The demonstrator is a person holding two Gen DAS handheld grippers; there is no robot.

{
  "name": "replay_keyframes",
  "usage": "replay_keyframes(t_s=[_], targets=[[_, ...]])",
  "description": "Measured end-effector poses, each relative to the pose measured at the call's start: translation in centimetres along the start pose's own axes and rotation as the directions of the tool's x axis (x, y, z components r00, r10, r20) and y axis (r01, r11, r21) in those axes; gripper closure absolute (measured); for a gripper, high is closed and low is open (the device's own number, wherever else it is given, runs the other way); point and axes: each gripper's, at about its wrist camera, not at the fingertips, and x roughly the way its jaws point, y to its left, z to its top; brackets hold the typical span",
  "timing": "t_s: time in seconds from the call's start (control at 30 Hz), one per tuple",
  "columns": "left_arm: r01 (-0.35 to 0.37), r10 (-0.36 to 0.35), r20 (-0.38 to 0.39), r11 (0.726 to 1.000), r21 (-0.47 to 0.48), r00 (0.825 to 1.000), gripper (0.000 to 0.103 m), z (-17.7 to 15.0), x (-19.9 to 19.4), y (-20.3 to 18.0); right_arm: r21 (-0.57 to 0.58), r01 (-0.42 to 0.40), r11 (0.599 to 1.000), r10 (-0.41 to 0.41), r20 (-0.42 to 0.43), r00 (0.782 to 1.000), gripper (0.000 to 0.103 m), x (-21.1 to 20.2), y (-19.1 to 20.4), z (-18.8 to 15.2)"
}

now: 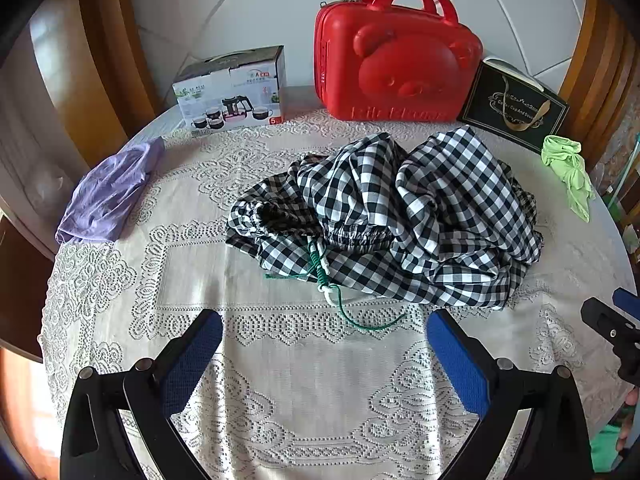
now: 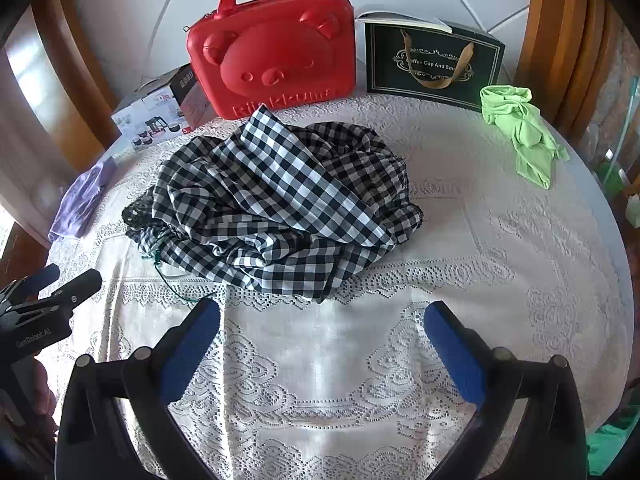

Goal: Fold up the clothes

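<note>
Lying crumpled at bench (image 1: 280,380) centre: black-and-white checked garment (image 1: 400,216), green cord (image 1: 320,268) trailing from its gathered waistband twd the near edge. Left tongs (image 1: 324,332) spread wide, nothing btwn pads, hovering just short of the cloth. Right tongs (image 2: 322,322) likewise wide, empty, near garment's front hem. Purple cloth (image 1: 108,196) at left edge, green cloth (image 2: 520,128) at right. Red bear case (image 2: 272,52) stands behind, touching the pile.

garment (image 1: 384,216) mid-table | case (image 1: 396,56) behind it | boxes (image 1: 232,88) flanking case | cloths (image 1: 108,196) at side edges
</note>
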Motion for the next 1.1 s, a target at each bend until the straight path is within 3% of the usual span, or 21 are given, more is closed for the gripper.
replay_keyframes(t_s=[0.43, 0.7, 0.9, 1.1], targets=[[-0.006, 0.004, -0.051, 1.000, -0.029, 0.999, 0.001, 1.1, 3.6, 2.7, 0.001, 0.013, 1.000, -0.013, -0.049, 0.999, 0.000, 2.1, -0.4, 0.5], [-0.007, 0.004, -0.094, 0.999, -0.033, 0.996, 0.001, 4.1, 9.0, 4.8, 0.029, 0.029, 0.999, -0.025, -0.123, 0.992, 0.000, 6.1, -2.3, 2.0], [-0.013, 0.017, -0.092, 0.999, 0.044, 0.996, 0.001, 7.1, 14.0, 3.9, 0.031, 0.018, 0.999, -0.013, -0.167, 0.986, 0.000, 9.7, -2.9, 4.1], [0.070, -0.066, -0.111, 0.997, 0.036, 0.992, 0.015, 9.0, 18.1, 3.0, 0.043, 0.017, 0.999, -0.009, -0.177, 0.984, 0.000, 13.2, -3.6, 6.7]])
